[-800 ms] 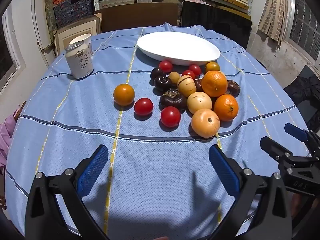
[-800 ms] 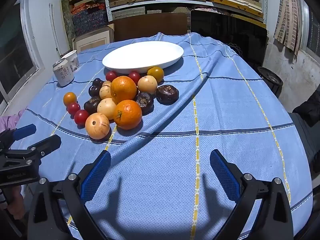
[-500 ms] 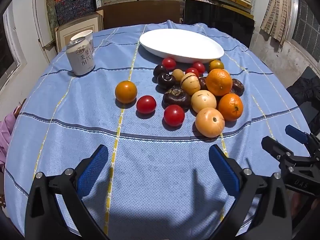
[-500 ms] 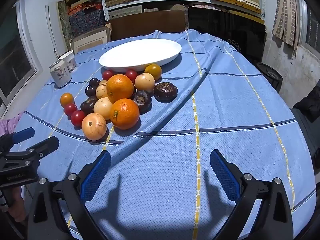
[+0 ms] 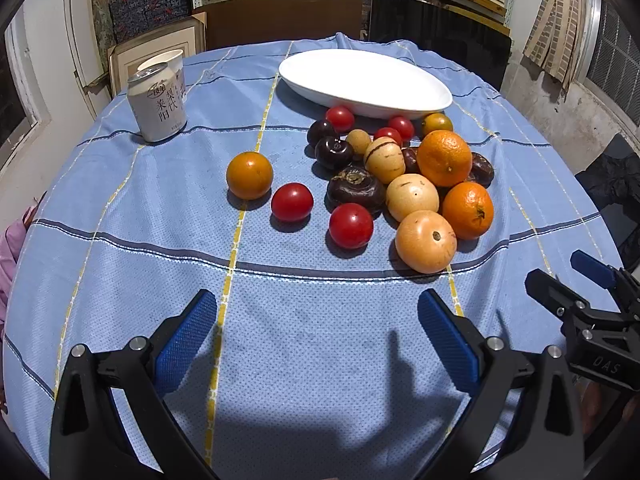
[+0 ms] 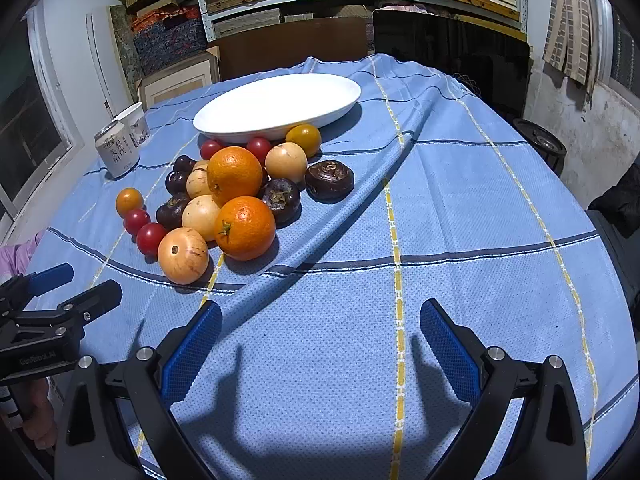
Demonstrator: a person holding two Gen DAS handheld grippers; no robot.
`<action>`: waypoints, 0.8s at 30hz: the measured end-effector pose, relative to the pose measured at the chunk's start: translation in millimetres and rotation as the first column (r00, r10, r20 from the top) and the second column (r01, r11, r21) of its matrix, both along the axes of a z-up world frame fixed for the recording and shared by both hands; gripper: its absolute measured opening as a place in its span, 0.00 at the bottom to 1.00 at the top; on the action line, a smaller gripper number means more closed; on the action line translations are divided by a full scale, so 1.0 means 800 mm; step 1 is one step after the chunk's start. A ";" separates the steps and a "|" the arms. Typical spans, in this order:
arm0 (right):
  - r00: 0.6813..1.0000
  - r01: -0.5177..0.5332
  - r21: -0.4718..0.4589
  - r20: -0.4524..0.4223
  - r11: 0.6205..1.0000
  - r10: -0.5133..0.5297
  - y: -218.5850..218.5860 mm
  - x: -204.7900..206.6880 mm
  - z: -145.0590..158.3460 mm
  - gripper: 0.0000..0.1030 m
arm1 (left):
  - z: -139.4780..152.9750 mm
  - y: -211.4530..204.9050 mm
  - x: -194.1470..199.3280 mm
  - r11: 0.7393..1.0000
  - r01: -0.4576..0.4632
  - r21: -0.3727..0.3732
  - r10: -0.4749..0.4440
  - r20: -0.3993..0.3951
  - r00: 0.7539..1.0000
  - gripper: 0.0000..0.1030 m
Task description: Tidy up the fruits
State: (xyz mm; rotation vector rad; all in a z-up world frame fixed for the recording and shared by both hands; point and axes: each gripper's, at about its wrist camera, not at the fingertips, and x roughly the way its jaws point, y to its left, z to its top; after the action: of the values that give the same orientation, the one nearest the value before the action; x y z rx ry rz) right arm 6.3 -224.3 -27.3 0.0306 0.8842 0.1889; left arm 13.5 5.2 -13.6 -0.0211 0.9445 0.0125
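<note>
A pile of fruit lies on the blue tablecloth: two oranges [image 5: 444,157] [image 6: 245,227], several pale yellow fruits [image 5: 425,241], dark purple fruits [image 5: 354,189] and red tomatoes [image 5: 351,225]. A small orange tomato [image 5: 249,175] lies apart at the left. An empty white oval plate [image 5: 366,80] [image 6: 276,106] stands behind the pile. My left gripper [image 5: 318,336] is open and empty, short of the fruit. My right gripper [image 6: 320,340] is open and empty, to the right of the pile.
A white drink can [image 5: 157,102] and a white cup [image 5: 170,60] stand at the back left. A fold runs across the cloth [image 6: 352,200] right of the fruit. Shelves, boxes and a dark chair stand behind the table.
Both grippers have moved forward toward the fruit, which now looks nearer and larger. Both stay open. No fruit has moved.
</note>
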 end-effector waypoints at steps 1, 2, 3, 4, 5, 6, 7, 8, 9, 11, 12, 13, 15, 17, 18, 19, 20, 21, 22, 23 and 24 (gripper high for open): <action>1.000 0.000 0.000 -0.001 1.000 0.000 0.000 0.000 -0.001 0.97 | 0.000 0.000 0.000 1.000 -0.002 -0.001 0.002 -0.003 1.000 0.96; 1.000 0.001 0.000 0.001 1.000 -0.001 0.000 0.001 0.000 0.97 | -0.001 0.000 0.001 1.000 -0.003 -0.003 0.003 -0.005 1.000 0.96; 1.000 0.003 0.000 0.003 1.000 -0.003 0.000 0.001 0.000 0.97 | -0.001 0.000 0.001 1.000 -0.003 -0.004 0.003 -0.007 1.000 0.96; 1.000 0.004 0.001 0.004 1.000 -0.004 0.000 0.000 0.000 0.97 | -0.001 0.000 0.001 1.000 -0.003 -0.003 0.003 -0.007 1.000 0.96; 1.000 0.004 0.003 0.005 1.000 -0.004 -0.001 -0.001 -0.001 0.97 | -0.001 0.000 0.001 1.000 -0.003 -0.003 0.003 -0.007 1.000 0.96; 1.000 0.006 0.006 0.006 1.000 -0.006 -0.001 -0.001 -0.001 0.97 | -0.001 0.000 0.001 1.000 -0.004 -0.004 0.004 -0.007 1.000 0.96; 1.000 0.007 0.007 0.006 1.000 -0.007 -0.001 -0.001 -0.001 0.97 | -0.001 0.000 0.001 1.000 -0.004 -0.004 0.004 -0.007 1.000 0.96; 1.000 0.007 0.008 0.005 1.000 -0.007 -0.001 -0.001 -0.001 0.97 | -0.001 0.000 0.001 1.000 -0.004 -0.004 0.004 -0.009 1.000 0.96; 1.000 0.007 0.008 0.006 1.000 -0.007 -0.001 -0.001 -0.001 0.97 | -0.001 0.000 0.000 1.000 -0.005 -0.005 0.005 -0.008 1.000 0.96; 1.000 0.007 0.007 0.008 1.000 -0.007 -0.001 -0.001 0.000 0.97 | -0.001 0.000 0.000 1.000 -0.006 -0.005 0.006 -0.006 1.000 0.96; 1.000 0.006 0.006 0.009 1.000 -0.006 -0.001 -0.002 0.000 0.97 | -0.001 0.000 0.000 1.000 -0.006 -0.005 0.006 -0.006 1.000 0.96; 1.000 0.006 0.007 0.010 1.000 -0.006 -0.001 -0.002 0.001 0.97 | -0.001 0.000 0.000 1.000 -0.006 -0.005 0.006 -0.007 1.000 0.96; 1.000 0.006 0.010 0.010 1.000 -0.006 -0.002 -0.003 0.001 0.97 | -0.002 0.000 -0.001 1.000 -0.006 -0.006 0.006 -0.009 1.000 0.96; 1.000 0.008 0.012 0.007 1.000 -0.008 -0.002 -0.003 0.000 0.97 | -0.002 0.001 -0.001 1.000 -0.007 -0.006 0.007 -0.009 1.000 0.96; 1.000 0.008 0.014 0.005 1.000 -0.008 -0.002 -0.003 0.000 0.97 | -0.002 0.001 -0.001 1.000 -0.007 -0.006 0.007 -0.008 1.000 0.96; 1.000 0.007 0.014 0.006 1.000 -0.007 -0.002 -0.003 0.000 0.97 | -0.002 0.001 -0.001 1.000 -0.006 -0.007 0.006 -0.007 1.000 0.96; 1.000 0.007 0.013 0.008 1.000 -0.007 -0.002 -0.003 0.000 0.97 | -0.002 0.001 -0.001 1.000 -0.007 -0.006 0.007 -0.006 1.000 0.96; 1.000 0.007 0.011 0.011 1.000 -0.007 -0.002 -0.003 0.001 0.97 | -0.003 0.001 -0.001 1.000 -0.009 -0.006 0.009 -0.007 1.000 0.96; 1.000 0.006 0.011 0.011 1.000 -0.006 -0.002 -0.003 0.000 0.97 | -0.003 0.001 -0.001 1.000 -0.009 -0.007 0.009 -0.008 1.000 0.96; 1.000 0.004 0.013 0.008 1.000 -0.004 -0.001 -0.003 0.000 0.97 | -0.004 0.000 -0.001 1.000 -0.009 -0.007 0.009 -0.010 1.000 0.96; 1.000 0.004 0.013 0.006 1.000 -0.004 -0.001 -0.003 0.000 0.97 | -0.004 0.000 -0.002 1.000 -0.009 -0.008 0.009 -0.011 1.000 0.96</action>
State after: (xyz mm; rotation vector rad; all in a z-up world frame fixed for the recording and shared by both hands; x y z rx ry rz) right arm 3.7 -225.4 -27.3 0.0441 0.8768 0.1910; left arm 12.3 5.6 -16.8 -0.0325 0.9554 0.0169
